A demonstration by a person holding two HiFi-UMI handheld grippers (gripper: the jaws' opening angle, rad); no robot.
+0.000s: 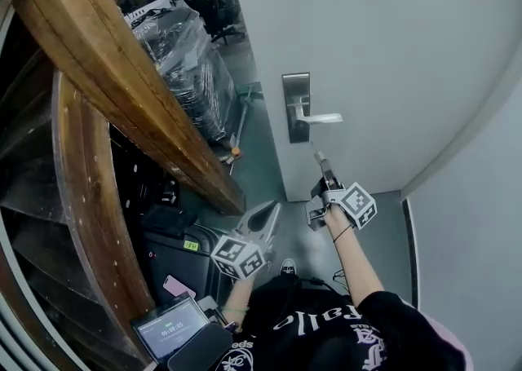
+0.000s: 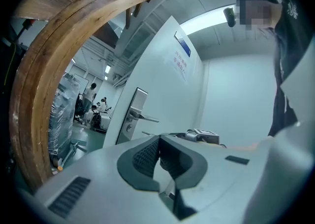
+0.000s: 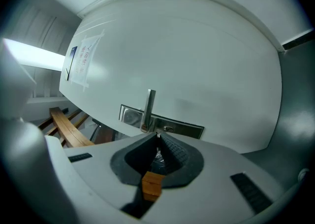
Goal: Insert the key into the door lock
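The white door point(image 1: 383, 51) carries a steel lock plate point(image 1: 296, 107) with a lever handle point(image 1: 320, 118). My right gripper point(image 1: 323, 167) points up at the plate from just below the handle, shut on the key. In the right gripper view the key point(image 3: 158, 156) sits between the closed pads with a wooden tag point(image 3: 151, 185) behind it. Its tip is close to the keyhole point(image 3: 167, 129) on the lock plate point(image 3: 184, 129) but apart from it. My left gripper point(image 1: 272, 213) hangs lower and left, shut and empty. Its own view shows the lock plate point(image 2: 134, 114) farther off.
A large curved wooden frame point(image 1: 106, 76) fills the left side. Behind it stands a plastic-wrapped pallet point(image 1: 192, 68). A laptop point(image 1: 171, 329) and a phone point(image 1: 178, 286) lie low at the left. A white wall point(image 1: 465, 223) closes the right. People sit far down the room point(image 2: 93, 112).
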